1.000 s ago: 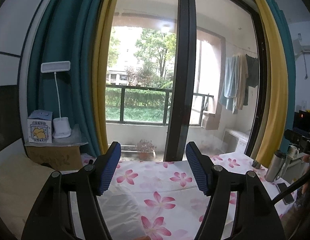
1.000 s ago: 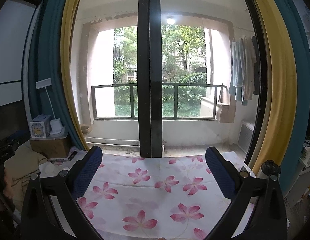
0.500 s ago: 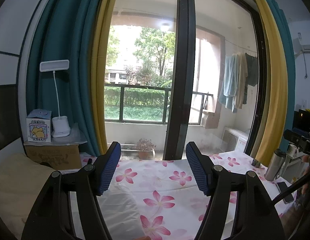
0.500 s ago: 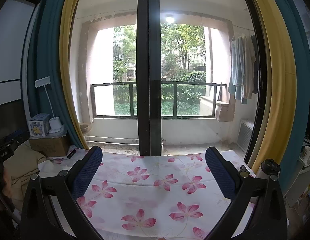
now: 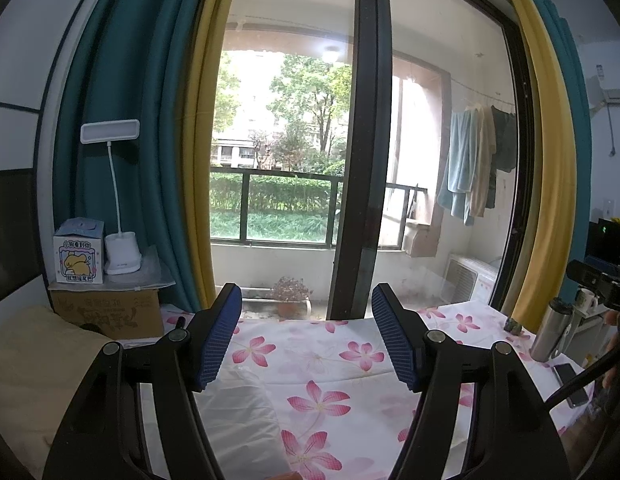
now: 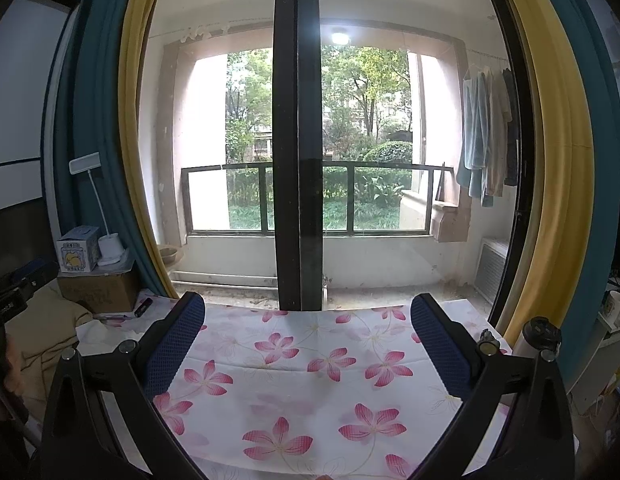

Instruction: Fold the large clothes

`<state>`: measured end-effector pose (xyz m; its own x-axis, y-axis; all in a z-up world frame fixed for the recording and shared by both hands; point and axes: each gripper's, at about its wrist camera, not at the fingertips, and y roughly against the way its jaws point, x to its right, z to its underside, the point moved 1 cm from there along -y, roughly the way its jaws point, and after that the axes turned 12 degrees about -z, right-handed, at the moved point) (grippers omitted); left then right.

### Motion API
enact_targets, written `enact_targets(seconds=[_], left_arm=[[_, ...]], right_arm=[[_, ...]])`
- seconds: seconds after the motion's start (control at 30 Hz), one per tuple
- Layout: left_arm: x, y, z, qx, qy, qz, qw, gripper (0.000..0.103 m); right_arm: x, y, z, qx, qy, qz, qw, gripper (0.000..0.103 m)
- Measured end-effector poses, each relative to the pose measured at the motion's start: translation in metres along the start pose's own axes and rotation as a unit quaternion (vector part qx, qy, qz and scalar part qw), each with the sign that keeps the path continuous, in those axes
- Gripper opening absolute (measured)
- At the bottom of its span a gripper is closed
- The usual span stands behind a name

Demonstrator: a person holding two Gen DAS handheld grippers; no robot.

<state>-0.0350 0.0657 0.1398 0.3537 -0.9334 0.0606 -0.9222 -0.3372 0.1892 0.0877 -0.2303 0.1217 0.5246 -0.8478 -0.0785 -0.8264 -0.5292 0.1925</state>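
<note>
At far left in the left wrist view we see a pale beige cushion point(image 5: 25, 344), soft and matte, beside a brown cardboard box point(image 5: 109, 308). On the box stand a small printed carton point(image 5: 78, 252) and a white plastic desk lamp point(image 5: 119, 236) with a thin curved neck and flat rectangular head. Behind them hang ribbed teal and yellow curtains point(image 5: 165, 160).

Our left gripper point(image 5: 305, 336) is spread wide, its blue ridged pads point(image 5: 217, 340) holding nothing, raised over the sheet. A smooth whitish cloth point(image 5: 233, 416) lies flat on the pink-flowered sheet point(image 5: 322, 392) just below that gripper; whether it is the garment to fold we cannot tell, as the black frame hides much of it. Right of it stand a brushed steel bottle point(image 5: 550, 332) and a flat dark phone point(image 5: 570, 380).

In the right wrist view our right gripper point(image 6: 305, 340) is likewise spread and empty, its dimpled blue pads point(image 6: 173, 344) apart above the sheet point(image 6: 310, 380), which shows one faint crease running across.
</note>
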Motion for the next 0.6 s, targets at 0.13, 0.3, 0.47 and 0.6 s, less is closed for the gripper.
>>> enact_targets(seconds=[0.13,0.3,0.47,0.6], left_arm=[[0.0002,-0.0001,-0.0001,-0.002,0.000,0.000,1.0000,0.071],[0.0003,0.0006,0.0001,-0.003,0.000,-0.002,1.0000,0.071],[-0.0006,0.0007,0.0001,-0.003,0.002,-0.003,1.0000,0.071],[-0.0008,0.0004,0.0012,-0.006,0.002,-0.004,1.0000,0.071]], right_arm=[[-0.0011,-0.0022,0.0001,-0.002,0.000,0.000,1.000,0.102],[-0.0018,-0.0029,-0.0004,-0.003,0.000,0.000,1.000,0.102],[-0.0017,-0.0032,-0.0005,-0.003,0.001,0.000,1.000,0.102],[-0.0015,-0.0033,-0.0004,-0.003,0.001,0.000,1.000,0.102]])
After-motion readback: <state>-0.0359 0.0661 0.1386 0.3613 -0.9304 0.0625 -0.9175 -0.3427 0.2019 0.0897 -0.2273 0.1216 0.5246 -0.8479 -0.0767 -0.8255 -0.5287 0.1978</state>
